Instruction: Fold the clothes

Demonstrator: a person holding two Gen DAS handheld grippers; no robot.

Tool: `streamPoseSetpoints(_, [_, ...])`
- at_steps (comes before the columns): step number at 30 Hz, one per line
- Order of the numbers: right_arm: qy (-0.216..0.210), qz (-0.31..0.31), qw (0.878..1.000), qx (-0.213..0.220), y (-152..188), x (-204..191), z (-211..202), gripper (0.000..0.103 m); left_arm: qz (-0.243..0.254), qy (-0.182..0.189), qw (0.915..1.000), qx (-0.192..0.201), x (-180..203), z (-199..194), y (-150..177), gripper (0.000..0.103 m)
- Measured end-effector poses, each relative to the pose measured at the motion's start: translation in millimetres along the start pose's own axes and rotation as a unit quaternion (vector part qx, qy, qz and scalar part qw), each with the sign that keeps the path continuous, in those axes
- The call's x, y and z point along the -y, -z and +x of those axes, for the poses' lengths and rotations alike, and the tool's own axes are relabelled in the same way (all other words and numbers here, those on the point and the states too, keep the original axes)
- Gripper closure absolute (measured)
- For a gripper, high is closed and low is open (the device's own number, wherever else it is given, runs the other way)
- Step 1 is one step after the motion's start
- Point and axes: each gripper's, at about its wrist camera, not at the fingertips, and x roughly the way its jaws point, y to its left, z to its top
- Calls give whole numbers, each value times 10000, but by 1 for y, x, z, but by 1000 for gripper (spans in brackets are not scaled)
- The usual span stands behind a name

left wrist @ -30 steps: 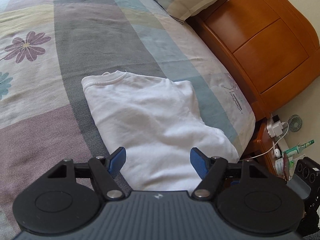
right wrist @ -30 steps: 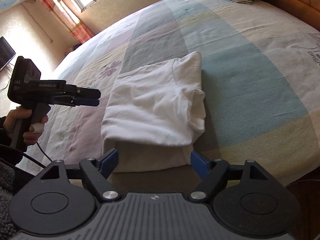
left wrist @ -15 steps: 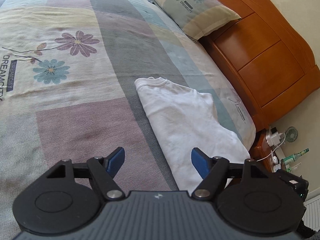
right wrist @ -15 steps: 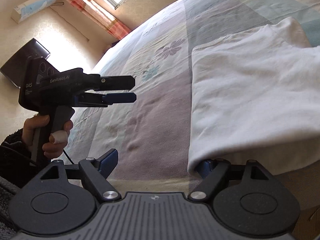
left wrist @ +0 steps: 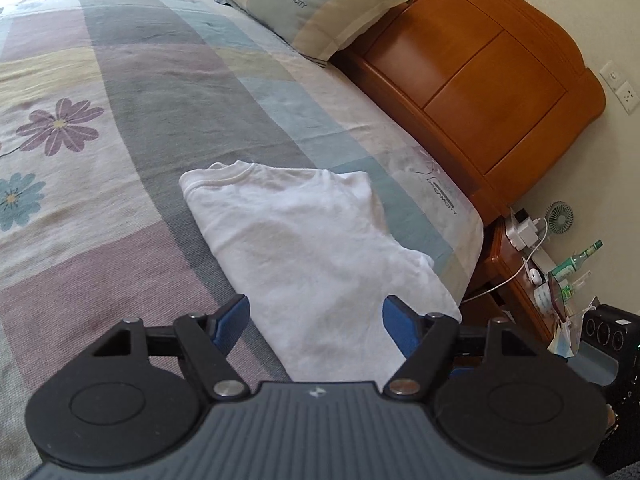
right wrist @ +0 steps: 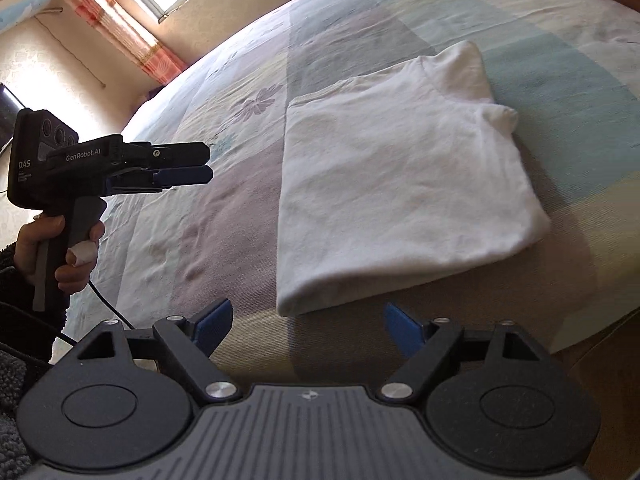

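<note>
- Left wrist view shows a white shirt (left wrist: 304,240) lying folded on the bed (left wrist: 132,80), close to the bed's near corner.
- The shirt's neck end points toward the pillow (left wrist: 320,4), and its thick folded end is right in front of both cameras.
- The left tool (left wrist: 316,316) is spread wide with nothing in it. It hangs just over the near edge of the shirt.
- The right tool (right wrist: 308,324) is spread wide too, and holds nothing. The shirt's rounded fold sits just ahead of it.
- In the right wrist view, the left tool (right wrist: 188,164) is seen from the side, held by a hand (right wrist: 60,248) off to the left of the shirt and not touching it.
- I think the shirt looks almost done. Maybe one more fold is left, or just a tidy-up.
- To do it well, each tool should go to one near corner and pinch all the layers together.
- Lift both corners at the same height, so the cloth stays flat.
- Move slowly. The sleeve bump on the right side (right wrist: 500,116) could slip out and make the pile messy.
- Lay the edge down straight along the neck end, then let go.
</note>
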Motion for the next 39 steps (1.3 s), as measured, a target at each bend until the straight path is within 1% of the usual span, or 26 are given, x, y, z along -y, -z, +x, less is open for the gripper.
streamPoseSetpoints(2, [157, -83, 9994, 288, -9, 4, -19, 15, -6, -49, 10000, 16, 5, 14, -12, 29])
streamPoseSetpoints(4, [197, -380, 9968, 671, -25, 3, -31, 13, -103, -74, 9999, 26, 8, 25, -24, 29])
streamPoseSetpoints(5, [204, -565, 9949, 806, -35, 1, -29, 11, -132, -67, 9999, 37, 9, 29, -28, 29])
streamPoseSetpoints(7, [224, -909, 9901, 1043, -54, -1, -24, 10, -168, 1, 9998, 67, 12, 35, -34, 29])
streamPoseSetpoints(9, [274, -1066, 9884, 1047, -72, 4, -5, 10, -259, 82, 9996, 35, 13, 49, -38, 29])
streamPoseSetpoints(10, [268, -1043, 9893, 981, -79, 10, 7, 10, -289, 39, 9996, 23, 12, 58, -38, 29])
streamPoseSetpoints(12, [232, -952, 9921, 785, -89, 26, 28, 10, -316, -192, 9993, 21, 7, 78, -37, 29])
streamPoseSetpoints(14, [281, -867, 9946, 494, -88, 42, 44, 11, -403, -464, 9981, -20, -1, 96, -35, 30])
streamPoseSetpoints(15, [359, -834, 9952, 372, -83, 50, 49, 11, -555, -496, 9972, -21, -8, 101, -34, 32])
streamPoseSetpoints(16, [347, -773, 9960, 288, -78, 58, 49, 12, -733, -399, 9965, 38, -15, 103, -34, 31])
streamPoseSetpoints(18, [289, -653, 9973, 148, -70, 74, 49, 13, -831, -436, 9956, 14, -16, 100, -37, 31])
streamPoseSetpoints(20, [44, -620, 9977, 258, -73, 80, 37, 14, -679, -672, 9954, 37, -6, 94, -43, 31])
streamPoseSetpoints(22, [-74, -718, 9962, 477, -84, 80, 27, 14, -479, -841, 9952, 134, 4, 87, -47, 29])
streamPoseSetpoints(24, [-165, -942, 9924, 770, -103, 76, 22, 13, -525, -866, 9948, 145, 4, 89, -48, 25])
streamPoseSetpoints(25, [-228, -1025, 9908, 855, -111, 76, 23, 13, -574, -881, 9944, 138, 2, 90, -47, 25])
streamPoseSetpoints(26, [-303, -1122, 9889, 921, -121, 75, 29, 13, -676, -990, 9927, 93, -1, 94, -47, 26])
streamPoseSetpoints(27, [-347, -1208, 9877, 932, -129, 74, 36, 13, -806, -1129, 9903, 83, -7, 98, -45, 27])
streamPoseSetpoints(30, [-511, -1418, 9851, 832, -145, 74, 64, 13, -999, -1181, 9876, 264, -16, 97, -45, 27])
streamPoseSetpoints(32, [-522, -1450, 9859, 656, -151, 78, 85, 13, -1025, -1513, 9826, 320, -16, 96, -53, 27])
streamPoseSetpoints(33, [-374, -1437, 9873, 569, -152, 82, 94, 13, -1064, -1659, 9798, 337, -15, 95, -57, 28])
streamPoseSetpoints(34, [-191, -1378, 9893, 448, -152, 88, 102, 13, -1119, -1685, 9786, 366, -14, 93, -60, 29])
streamPoseSetpoints(36, [15, -1212, 9919, 383, -151, 97, 107, 13, -1112, -1452, 9820, 480, -5, 88, -61, 27])
streamPoseSetpoints(39, [-87, -1187, 9916, 507, -147, 100, 87, 13, -1021, -1146, 9866, 552, 9, 88, -55, 26])
